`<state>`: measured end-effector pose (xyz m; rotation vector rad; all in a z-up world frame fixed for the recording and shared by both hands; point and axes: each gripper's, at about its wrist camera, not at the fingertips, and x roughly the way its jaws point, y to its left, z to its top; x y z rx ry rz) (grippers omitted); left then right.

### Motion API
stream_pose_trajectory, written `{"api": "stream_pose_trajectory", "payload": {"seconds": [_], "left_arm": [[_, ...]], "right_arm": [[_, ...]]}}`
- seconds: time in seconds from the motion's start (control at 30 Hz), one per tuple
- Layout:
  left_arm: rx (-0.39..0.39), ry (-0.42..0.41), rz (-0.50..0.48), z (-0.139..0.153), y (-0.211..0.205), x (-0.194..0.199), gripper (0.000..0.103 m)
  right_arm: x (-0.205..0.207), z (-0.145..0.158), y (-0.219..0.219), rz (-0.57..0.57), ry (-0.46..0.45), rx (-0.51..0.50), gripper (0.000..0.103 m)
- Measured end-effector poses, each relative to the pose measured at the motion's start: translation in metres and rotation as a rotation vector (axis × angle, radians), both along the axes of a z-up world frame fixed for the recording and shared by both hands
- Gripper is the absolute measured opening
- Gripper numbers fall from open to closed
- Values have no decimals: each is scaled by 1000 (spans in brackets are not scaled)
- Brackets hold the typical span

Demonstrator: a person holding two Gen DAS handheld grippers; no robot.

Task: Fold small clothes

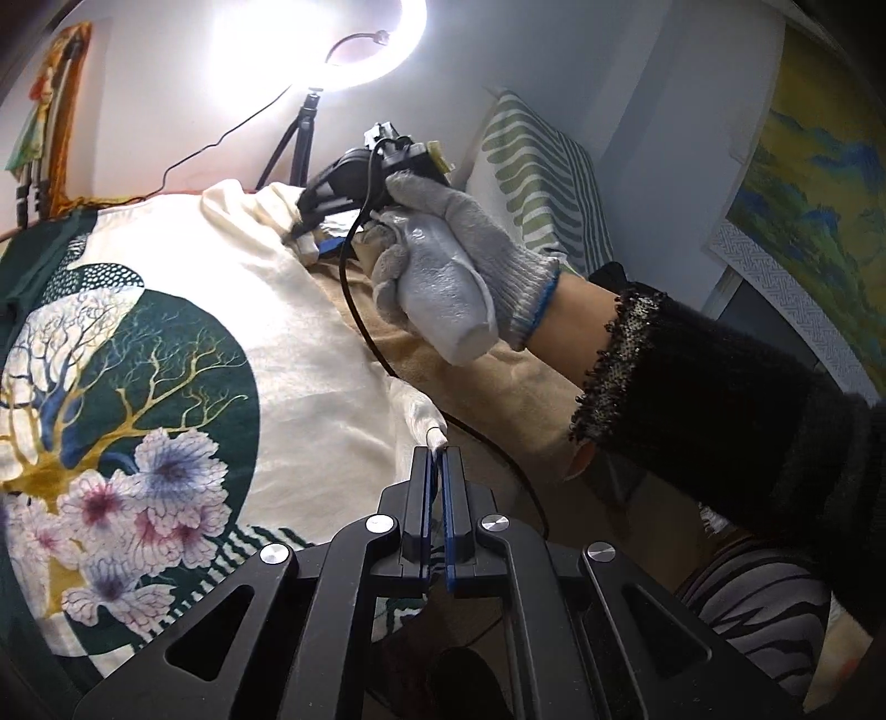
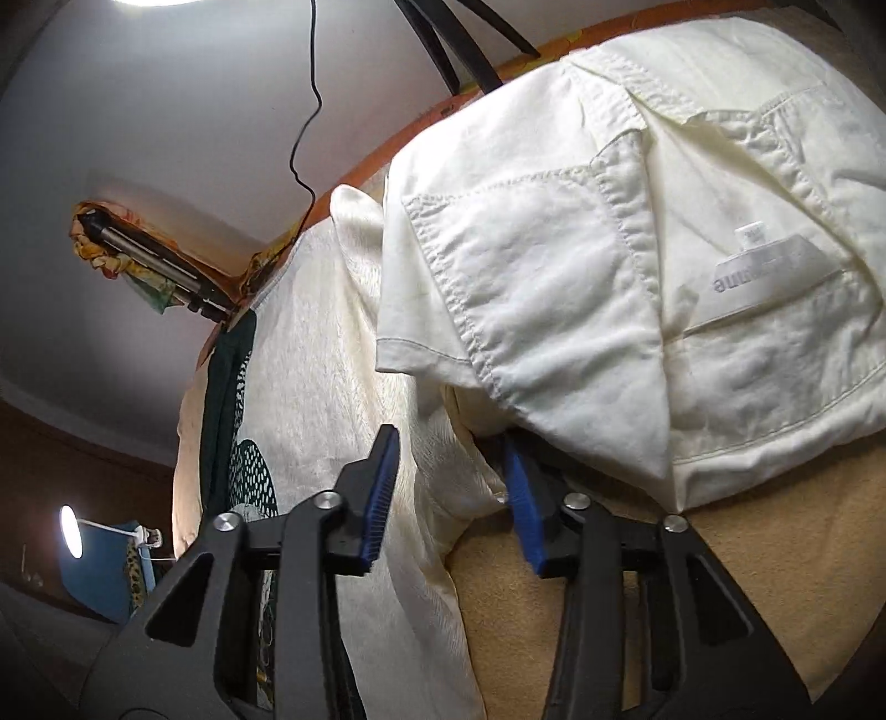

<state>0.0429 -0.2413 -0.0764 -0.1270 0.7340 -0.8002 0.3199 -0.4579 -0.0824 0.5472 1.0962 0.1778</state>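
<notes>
A cream satin cloth [image 1: 221, 277] printed with a green disc, a tree and flowers lies spread over a tan blanket [image 1: 487, 382]. My left gripper [image 1: 436, 451] is shut on this cloth's near edge, a small tuft of which pokes out past the tips. At the far end a gloved hand [image 1: 443, 266] holds my right gripper [image 1: 307, 238] down at the cloth's far corner. In the right wrist view the right gripper [image 2: 449, 443] has its blue pads [image 2: 382, 498] apart, with a ridge of the cream cloth [image 2: 310, 360] between them. A white collared garment [image 2: 609, 277] lies bunched just beyond, over the right finger's tip.
A ring light [image 1: 315, 39] on a tripod [image 1: 302, 144] stands behind the blanket. A black cable [image 1: 354, 310] trails from the right gripper across it. A striped cushion [image 1: 531, 183] and a landscape painting [image 1: 819, 183] stand at the right, zebra-print fabric [image 1: 764, 598] at lower right.
</notes>
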Motion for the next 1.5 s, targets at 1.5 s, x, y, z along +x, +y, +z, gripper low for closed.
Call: {"api": "stream_pose_trajectory", "payload": {"seconds": [1.5], "left_arm": [[-58,-30,350,44,216,3,0]], "right_arm": [[9,36,265,516,-62,-377,40]]}}
